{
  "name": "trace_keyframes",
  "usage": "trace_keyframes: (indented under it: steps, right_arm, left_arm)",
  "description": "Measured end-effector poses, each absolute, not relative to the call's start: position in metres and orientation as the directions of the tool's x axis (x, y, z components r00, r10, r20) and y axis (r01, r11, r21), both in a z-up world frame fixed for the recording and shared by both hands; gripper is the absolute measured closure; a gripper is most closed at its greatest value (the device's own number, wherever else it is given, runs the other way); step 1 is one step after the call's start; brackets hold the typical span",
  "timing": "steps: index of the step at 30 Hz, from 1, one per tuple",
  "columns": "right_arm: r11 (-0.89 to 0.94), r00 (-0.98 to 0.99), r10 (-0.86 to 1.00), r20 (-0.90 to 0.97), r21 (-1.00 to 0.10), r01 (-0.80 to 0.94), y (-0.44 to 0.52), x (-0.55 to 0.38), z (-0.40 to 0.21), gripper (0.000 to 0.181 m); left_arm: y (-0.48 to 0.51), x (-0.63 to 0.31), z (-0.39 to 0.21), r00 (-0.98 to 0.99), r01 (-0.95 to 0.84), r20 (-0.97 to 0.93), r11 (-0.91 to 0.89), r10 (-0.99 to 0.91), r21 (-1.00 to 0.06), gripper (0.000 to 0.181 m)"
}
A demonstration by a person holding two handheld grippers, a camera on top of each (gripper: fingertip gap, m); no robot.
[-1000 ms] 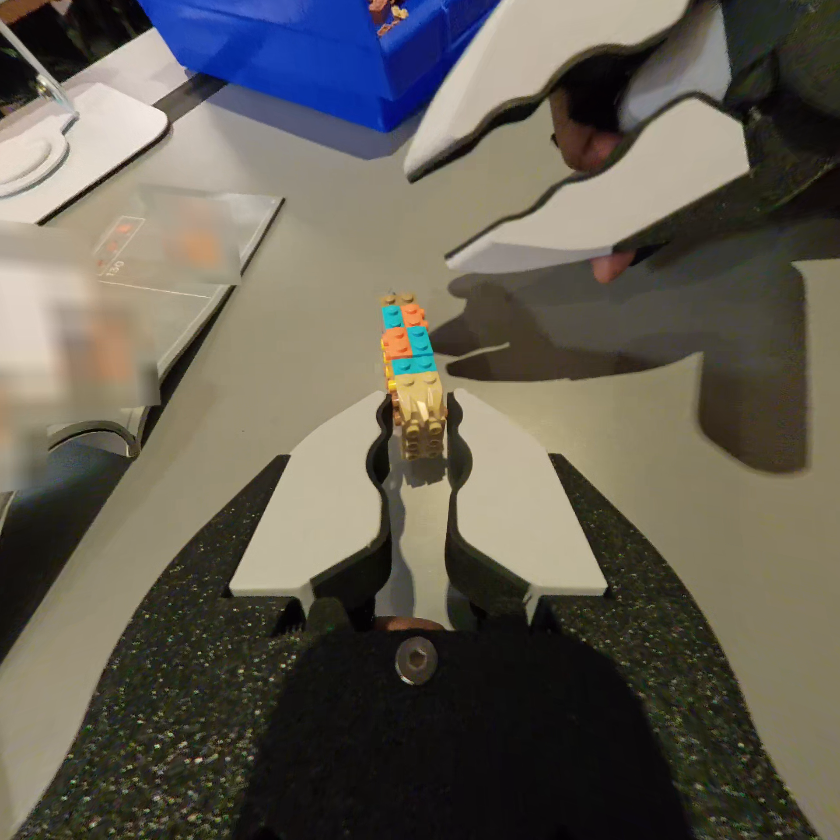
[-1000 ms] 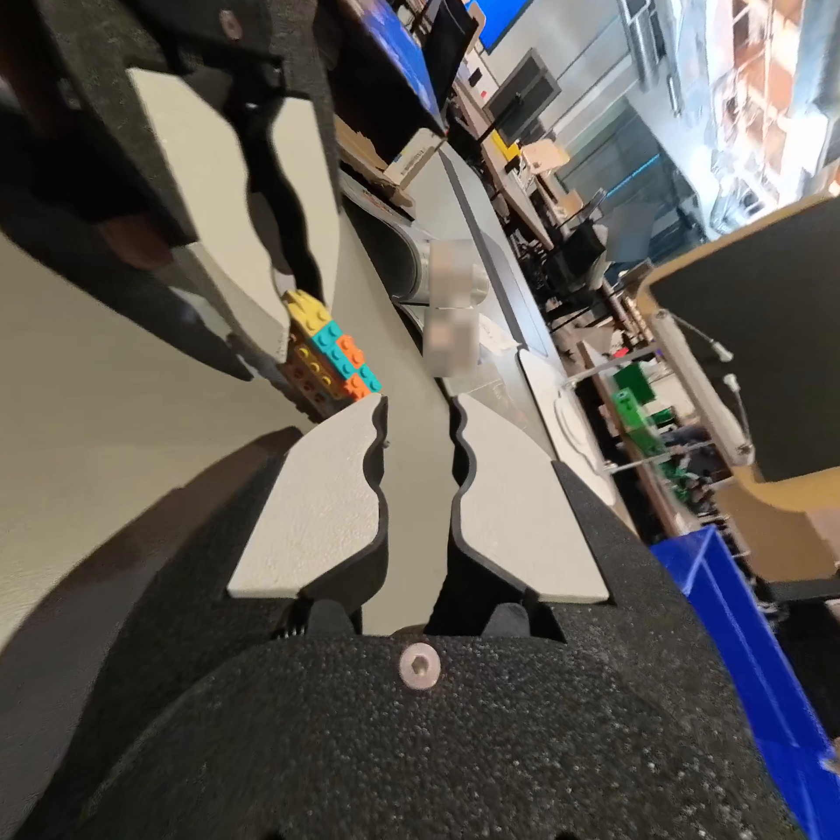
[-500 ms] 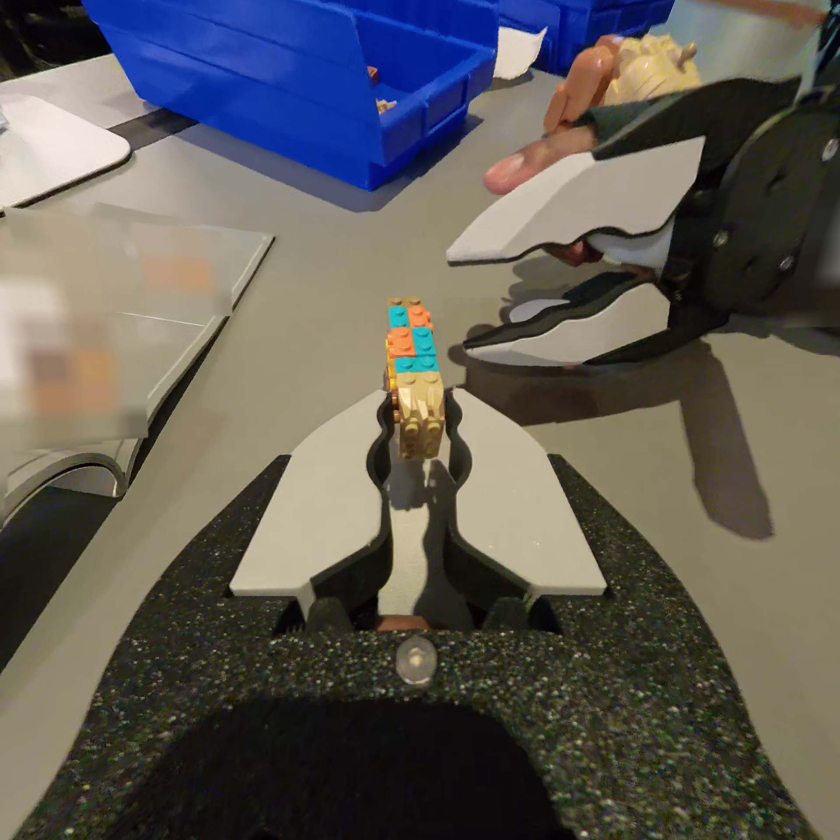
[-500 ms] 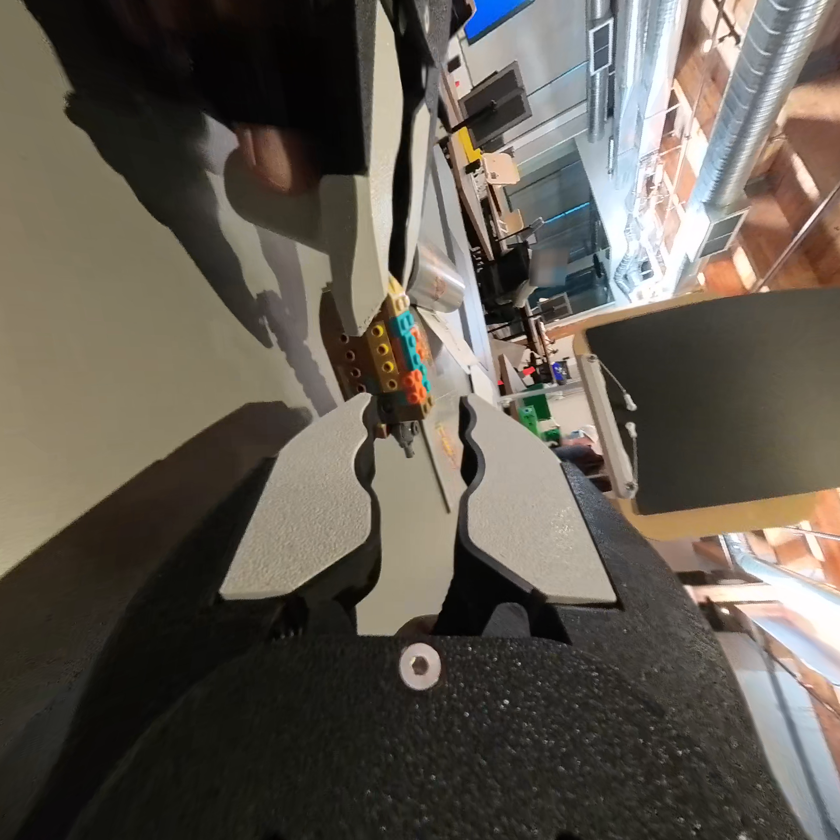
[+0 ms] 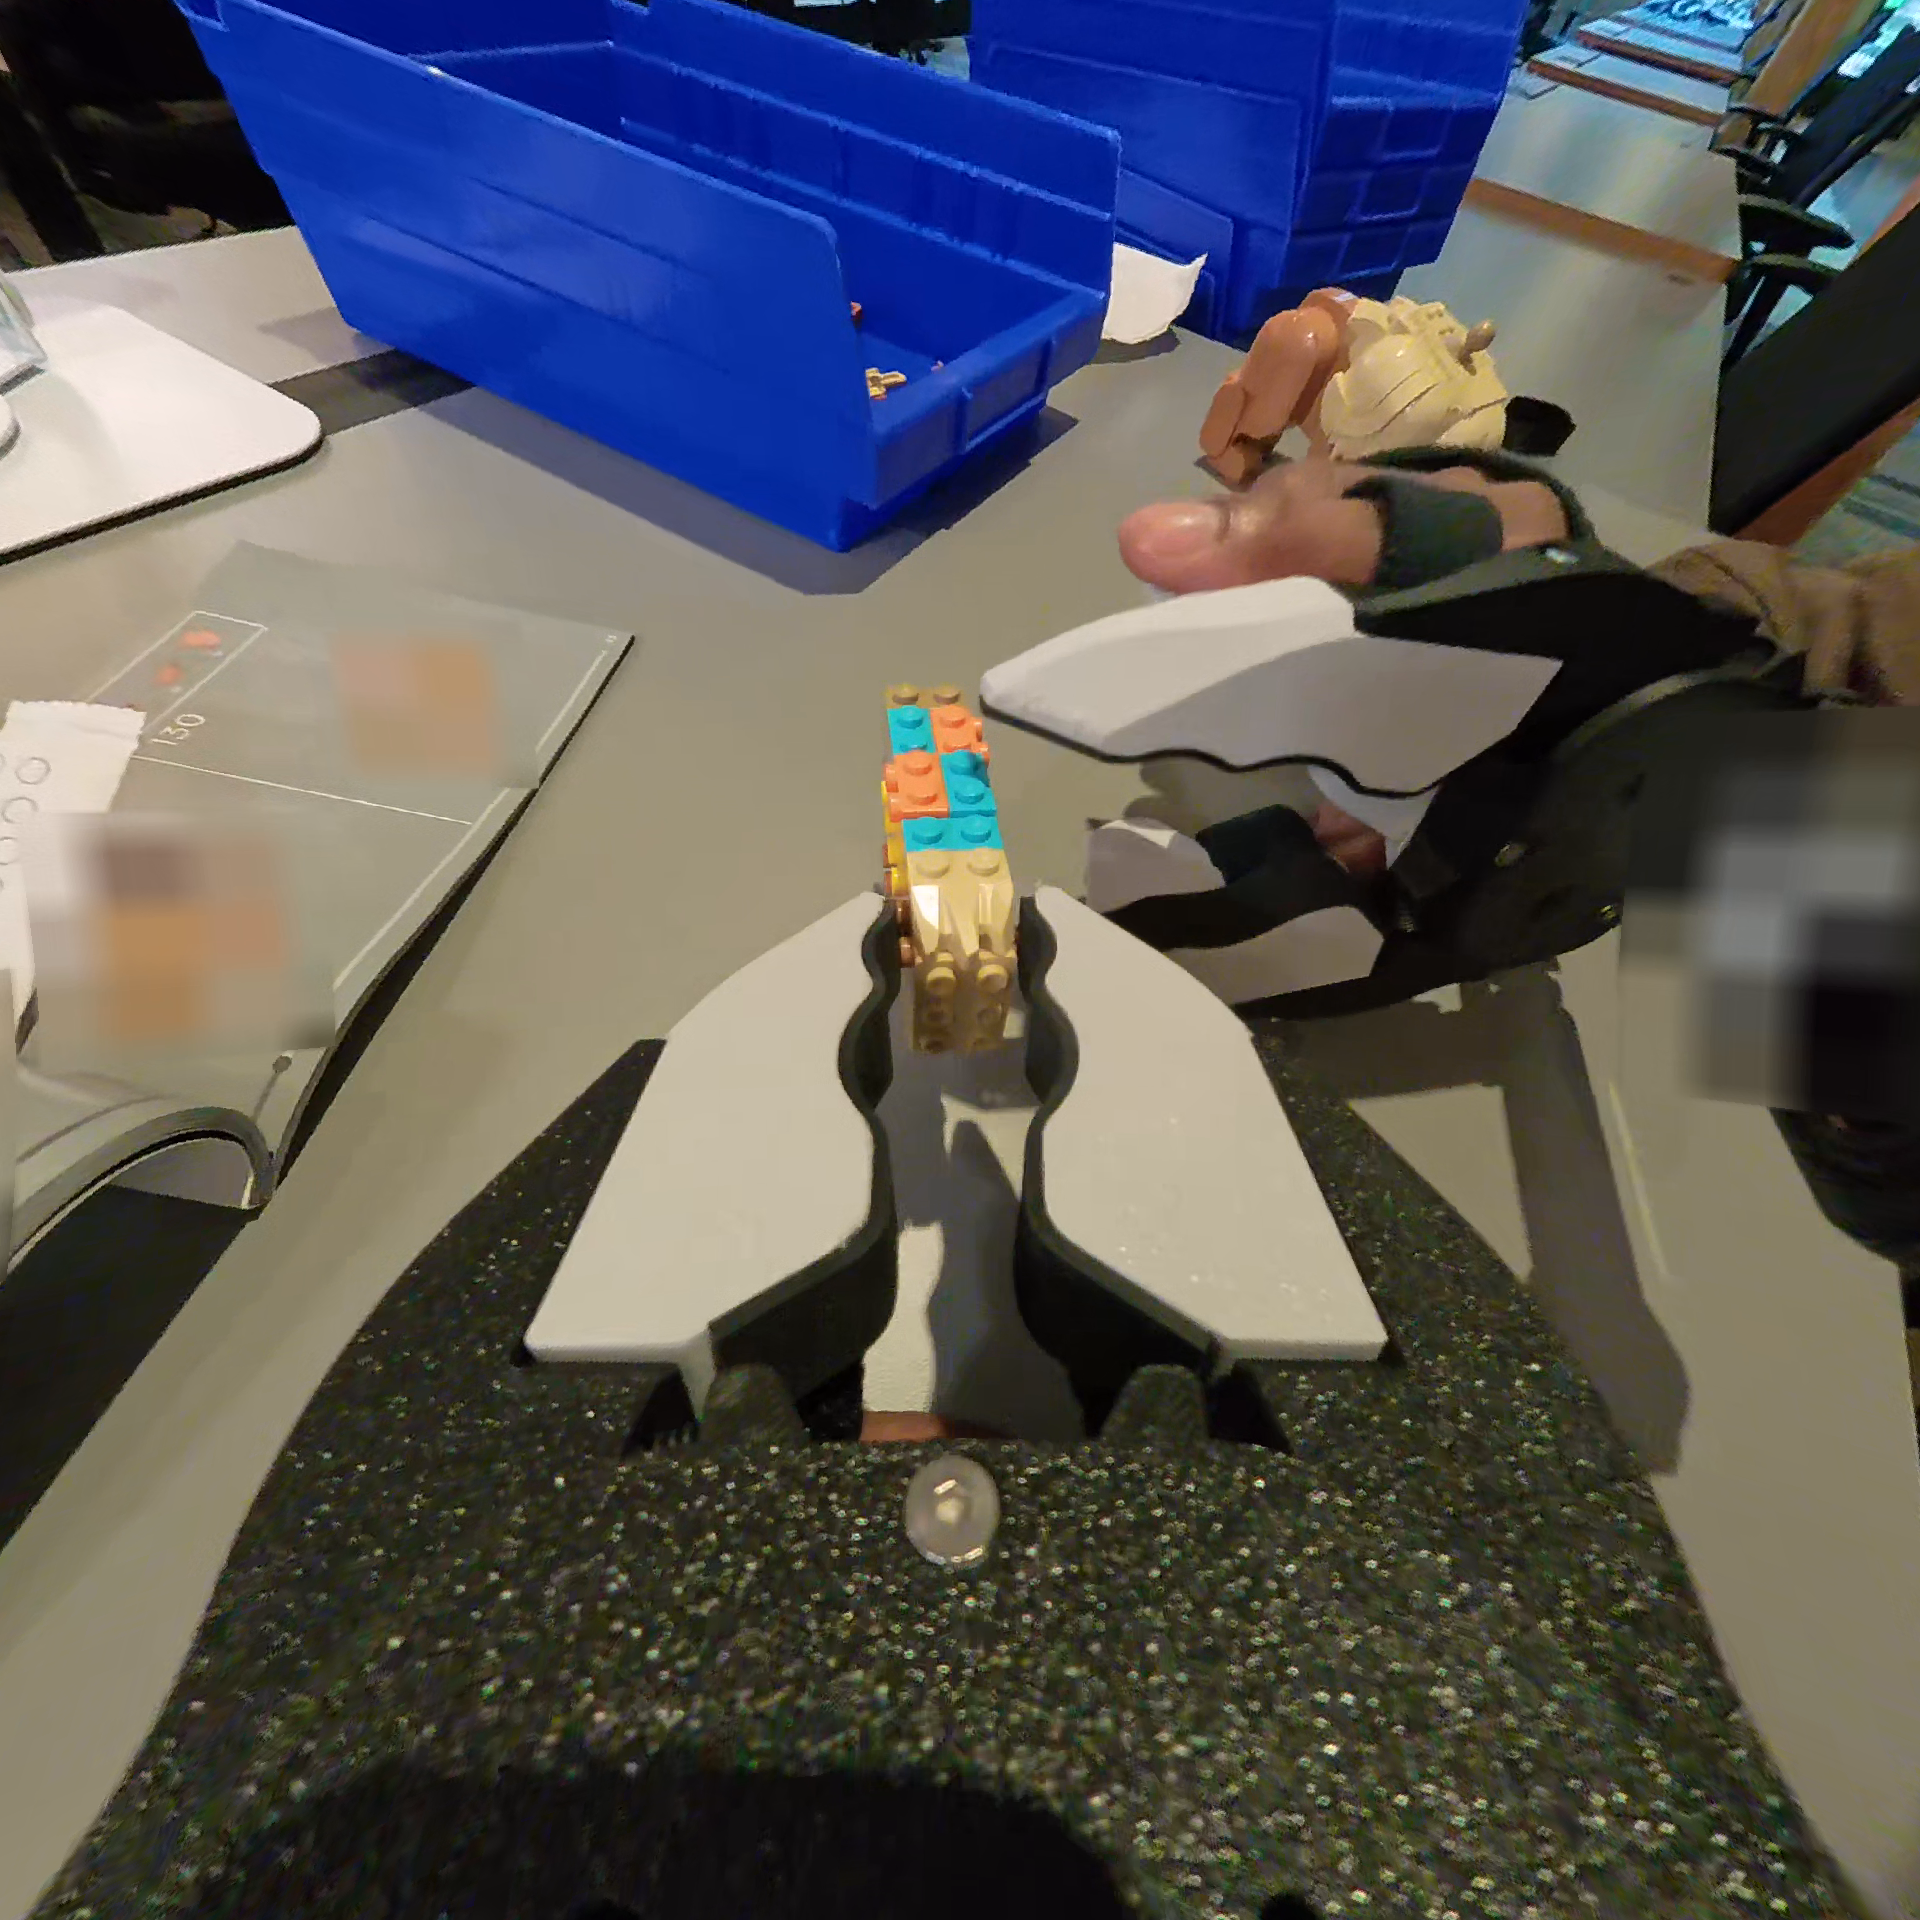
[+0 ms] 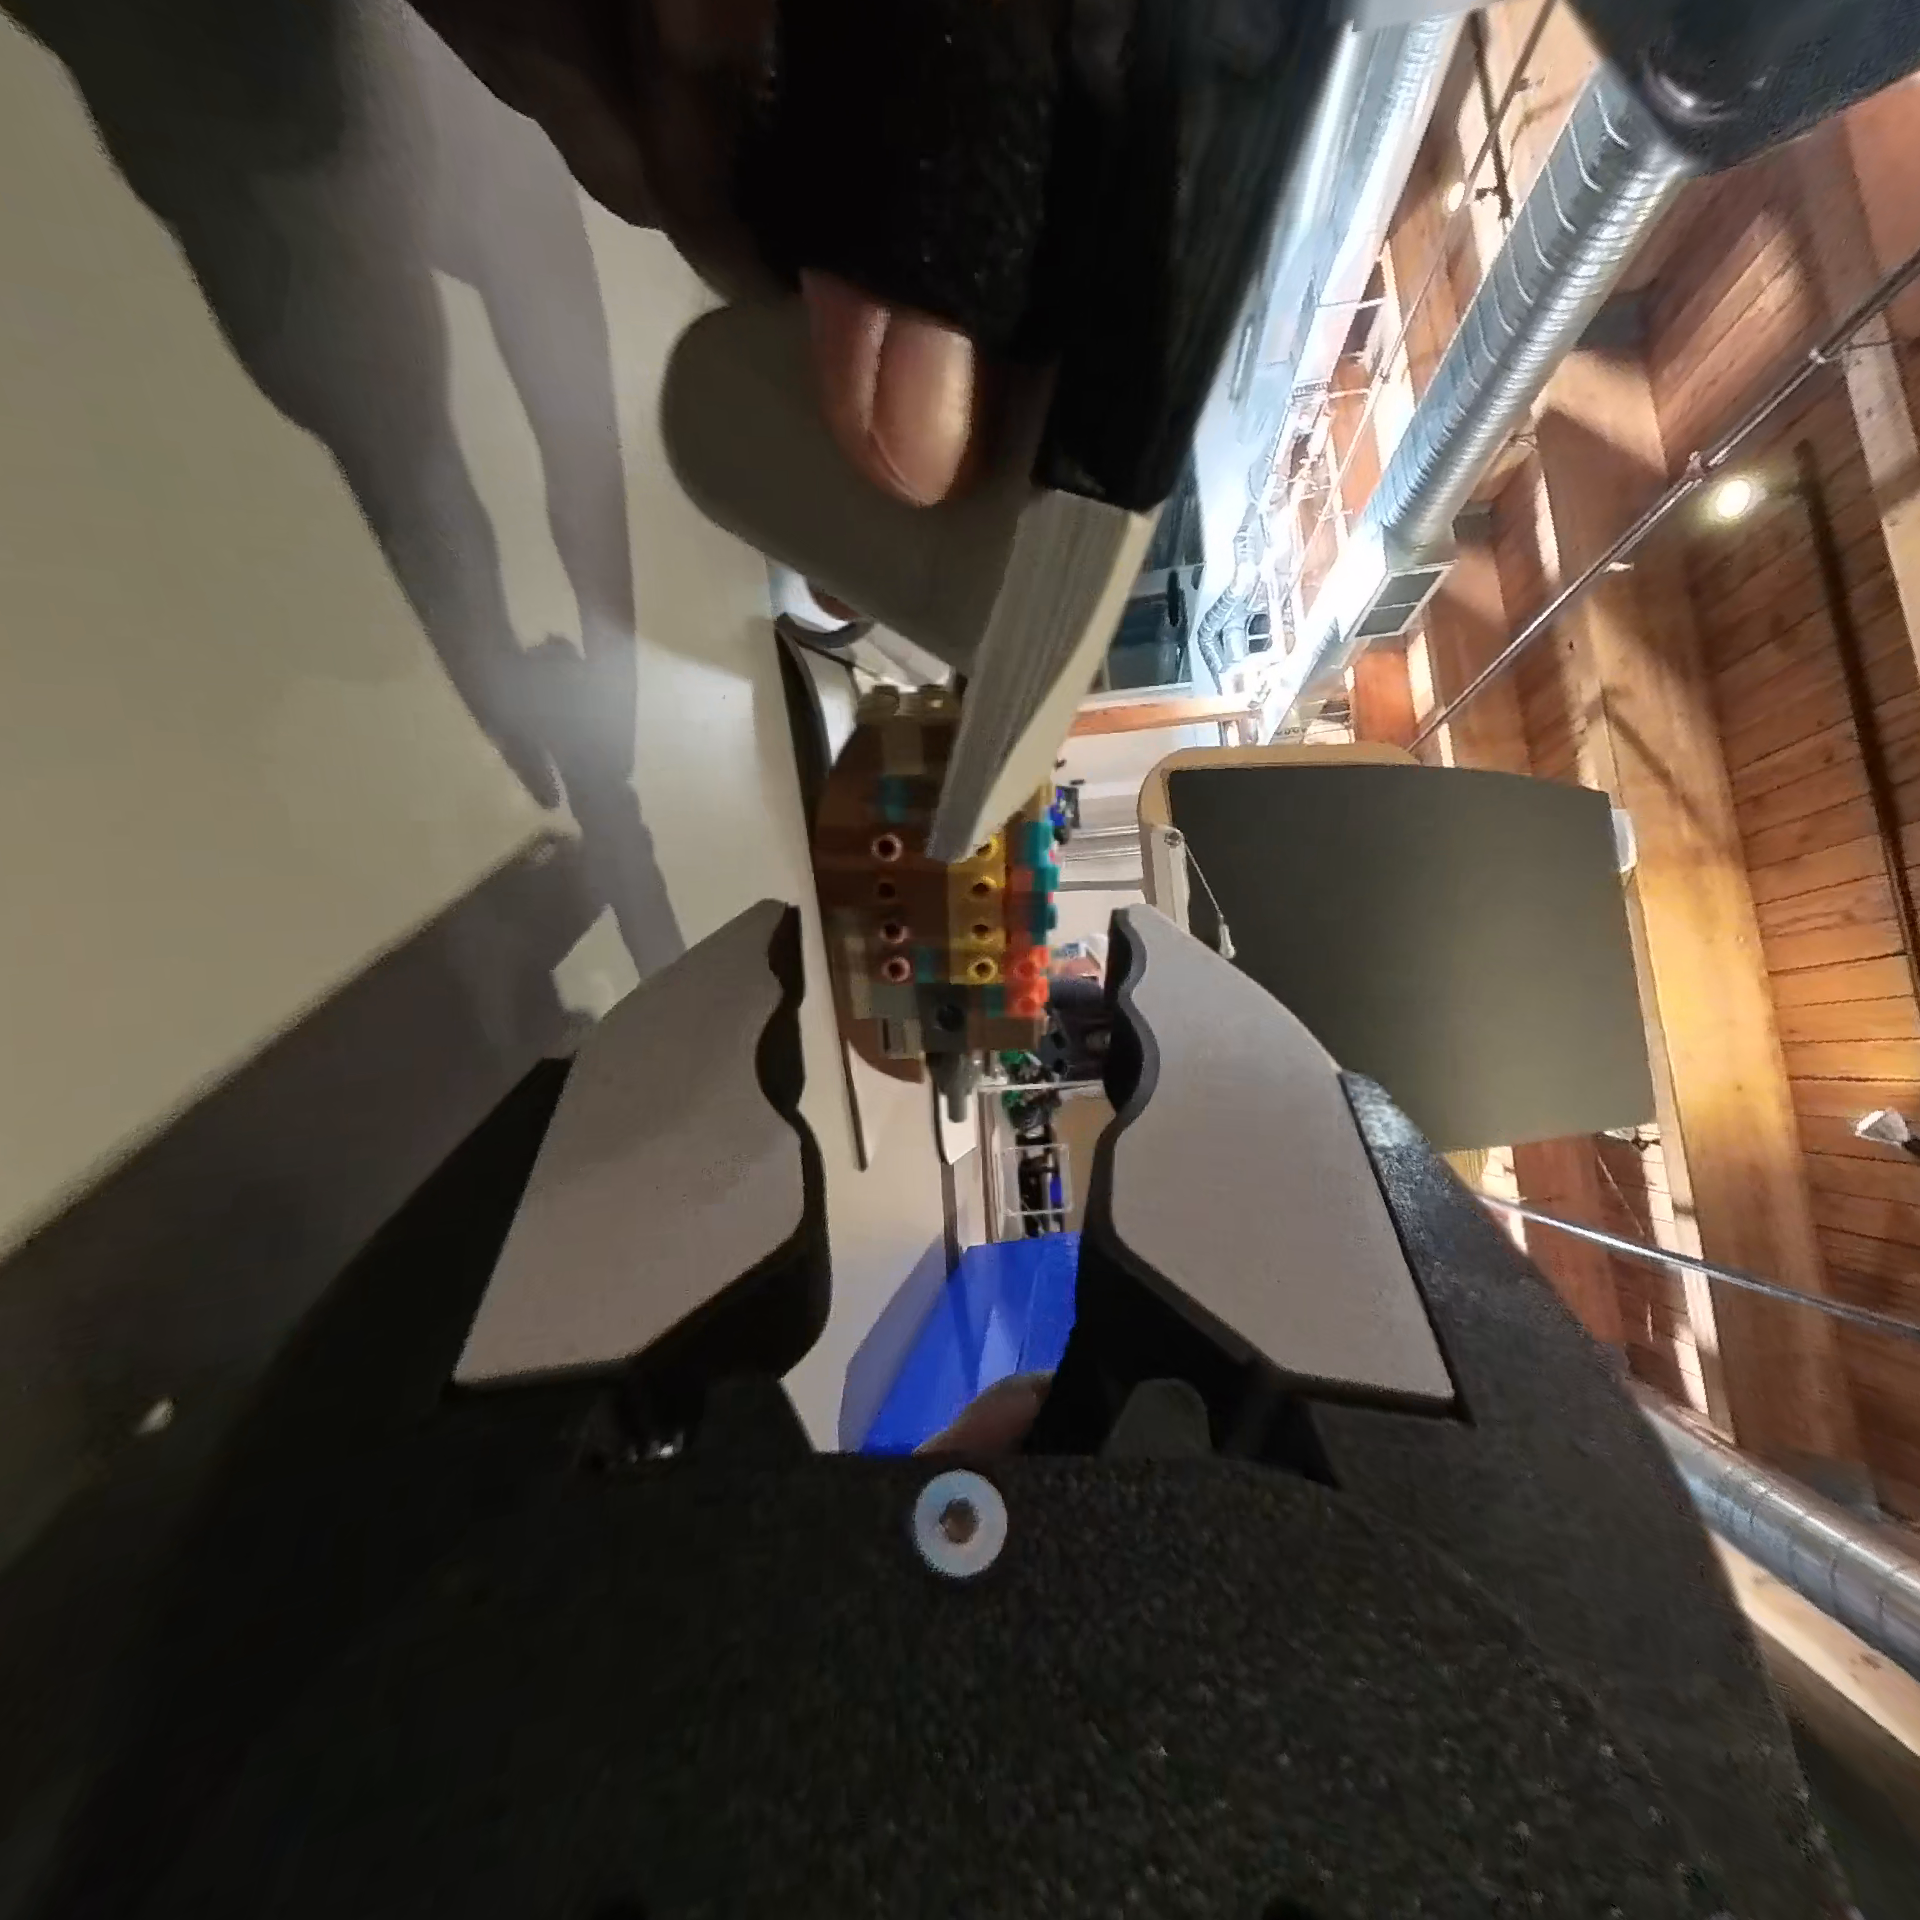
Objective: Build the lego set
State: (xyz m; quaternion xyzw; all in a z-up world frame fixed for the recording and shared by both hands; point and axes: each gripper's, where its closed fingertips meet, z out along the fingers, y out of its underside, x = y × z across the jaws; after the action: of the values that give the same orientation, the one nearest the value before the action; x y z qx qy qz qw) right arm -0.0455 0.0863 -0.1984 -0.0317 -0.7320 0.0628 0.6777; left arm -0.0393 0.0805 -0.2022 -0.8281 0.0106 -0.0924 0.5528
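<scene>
My left tool is clamped on the tan near end of the build, a narrow strip of tan, teal and orange bricks that sticks out away from me above the counter. It should be light and rigid, but the stud joints can pop if twisted, so I judge the far end the place to take hold, squeezing across the flat sides, not the studded top.

My right tool is turned on its side with its jaws spread wide and nothing between them; the build's far end sits just ahead of the gap, not yet inside.

Half a second ago the right tool was farther right and narrower; it has since opened and come in beside the strip. A second ago it hung higher, above the strip's far end. The left grip has not changed.

Blue bins stand at the far side, a booklet lies left.
</scene>
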Motion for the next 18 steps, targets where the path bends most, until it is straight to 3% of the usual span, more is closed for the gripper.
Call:
trace_keyframes:
  steps: [7,18]
  right_arm:
    - [0.996,-0.04,0.088,0.995,-0.089,-0.016,0.082,-0.052,-0.196,0.113]
    - [0.998,0.013,0.066,0.998,-0.066,0.003,0.082,-0.054,-0.189,0.114]
  left_arm:
    - [0.078,-0.037,-0.194,0.98,0.087,0.146,-0.366,-0.135,-0.926,0.159]
    - [0.078,-0.024,-0.186,0.972,0.075,0.146,-0.34,-0.186,-0.937,0.159]
